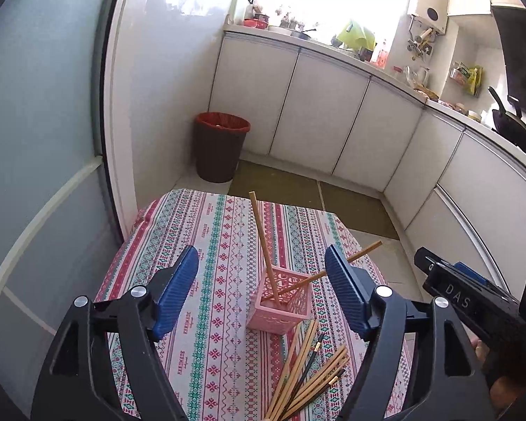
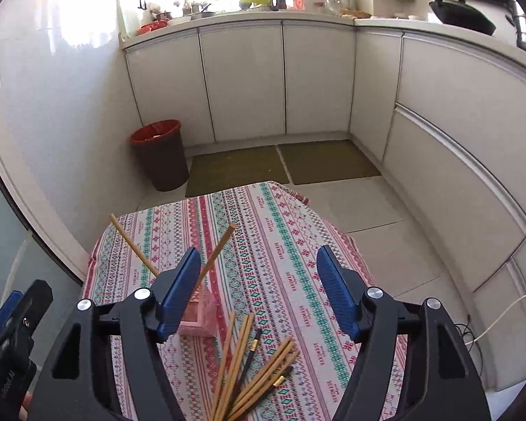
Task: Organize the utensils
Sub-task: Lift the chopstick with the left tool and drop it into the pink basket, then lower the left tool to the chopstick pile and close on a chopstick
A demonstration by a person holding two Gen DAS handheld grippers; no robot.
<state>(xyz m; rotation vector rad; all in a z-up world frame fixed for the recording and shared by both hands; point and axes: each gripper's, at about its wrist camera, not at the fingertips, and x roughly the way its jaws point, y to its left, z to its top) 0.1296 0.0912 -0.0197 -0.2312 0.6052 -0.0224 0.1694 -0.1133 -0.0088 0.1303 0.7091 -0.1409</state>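
**A:** So, where's the left gripper (image 1: 261,289)?

**B:** Above the small table w/ the striped pink, red and teal patterned cloth (image 1: 207,245). Its blue ribbed pads (image 1: 179,291) are spread wide, nothing pinched. The pink plastic lattice holder (image 1: 280,307) sits on the cloth, in the gap between the pads as seen from the left wrist cam, but not touched.

**A:** Anything in the holder?

**B:** Two light wooden chopsticks (image 1: 261,235). One stands nearly upright, leaning a bit left; the other slants hard right, its tip passing behind the right-side pad.

**A:** And the rest of the utensils?

**B:** Loose pile of wooden and black chopsticks (image 1: 308,375) flat on the cloth, just in front of the holder, near the table's front edge. Approx. a dozen, though they overlap too much to count properly. A few black ones have gold bands.

**A:** Right gripper (image 2: 257,293)?

**B:** Also gaping, pads empty. From its own cam the holder (image 2: 200,319) is half hidden behind its left-side pad (image 2: 179,291), and the pile (image 2: 252,361) lies below, between the fingers. In the left cam it shows at the right edge, black body w/ a hand behind it.

**A:** Background?

**B:** White kitchen cabinets (image 2: 245,80), a dark bin w/ a red liner (image 2: 159,154) in the corner, a black wok (image 2: 463,10) on the counter.
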